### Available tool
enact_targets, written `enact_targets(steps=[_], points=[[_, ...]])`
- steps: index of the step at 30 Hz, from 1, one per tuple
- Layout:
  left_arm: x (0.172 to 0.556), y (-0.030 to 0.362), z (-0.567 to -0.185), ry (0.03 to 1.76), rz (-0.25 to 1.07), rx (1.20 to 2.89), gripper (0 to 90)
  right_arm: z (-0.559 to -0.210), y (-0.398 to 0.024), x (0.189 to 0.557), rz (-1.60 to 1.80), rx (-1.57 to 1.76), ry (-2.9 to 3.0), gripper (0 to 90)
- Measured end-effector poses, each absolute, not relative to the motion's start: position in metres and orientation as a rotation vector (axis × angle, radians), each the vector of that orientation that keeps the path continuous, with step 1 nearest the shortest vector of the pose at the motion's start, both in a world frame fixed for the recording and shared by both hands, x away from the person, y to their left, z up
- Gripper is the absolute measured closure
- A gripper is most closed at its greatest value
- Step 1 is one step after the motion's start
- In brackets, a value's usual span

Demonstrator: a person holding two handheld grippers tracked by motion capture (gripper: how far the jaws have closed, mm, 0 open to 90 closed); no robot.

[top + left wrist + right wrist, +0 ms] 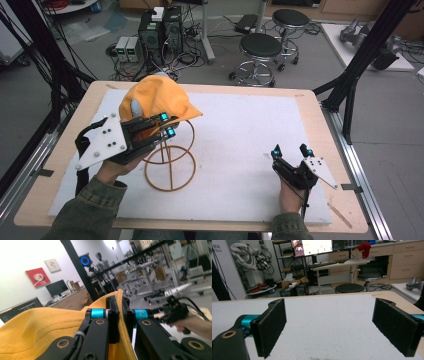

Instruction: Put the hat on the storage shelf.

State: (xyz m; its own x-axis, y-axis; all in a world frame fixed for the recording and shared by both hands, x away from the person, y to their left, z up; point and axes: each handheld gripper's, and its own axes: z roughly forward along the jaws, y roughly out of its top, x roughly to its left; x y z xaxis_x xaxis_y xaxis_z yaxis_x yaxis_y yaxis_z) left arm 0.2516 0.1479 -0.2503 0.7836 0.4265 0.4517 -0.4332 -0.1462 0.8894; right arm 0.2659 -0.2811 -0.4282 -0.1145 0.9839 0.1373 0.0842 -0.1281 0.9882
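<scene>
Yellow cap (155, 97): sits over the top of the wire stand (170, 162), toward the table's left side, its brim pointing right in the high view. Left gripper (167, 125): clenched on the cap's brim; in the left gripper view (119, 312) the two black pads stand pressed together with the yellow brim edge sandwiched between them, cloth spreading out to the left and below the jaws. Wire stand: orange rings, upright on the white mat (240, 130), directly under the cap. Right gripper (292, 150): held by the right hand low on the mat's right side, well apart from cap and stand; jaws released and spread wide, bare white mat between the pads (272, 325) in the right gripper view.
</scene>
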Motion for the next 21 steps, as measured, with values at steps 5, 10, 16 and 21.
enact_targets(steps=[5,10,16,21], points=[[0.252,0.14,-0.258,-0.039,0.765,1.635,86.7,-0.428,-0.281,0.265,1.362,1.304,1.284,10.9],[0.25,0.136,-0.267,-0.059,0.816,1.706,86.5,-0.428,-0.282,0.265,1.362,1.303,1.285,10.9],[0.244,0.131,-0.272,-0.105,0.874,1.802,86.6,-0.428,-0.281,0.265,1.365,1.313,1.284,10.9],[0.237,0.128,-0.278,-0.142,0.862,1.871,86.5,-0.428,-0.282,0.265,1.364,1.307,1.28,10.9]])
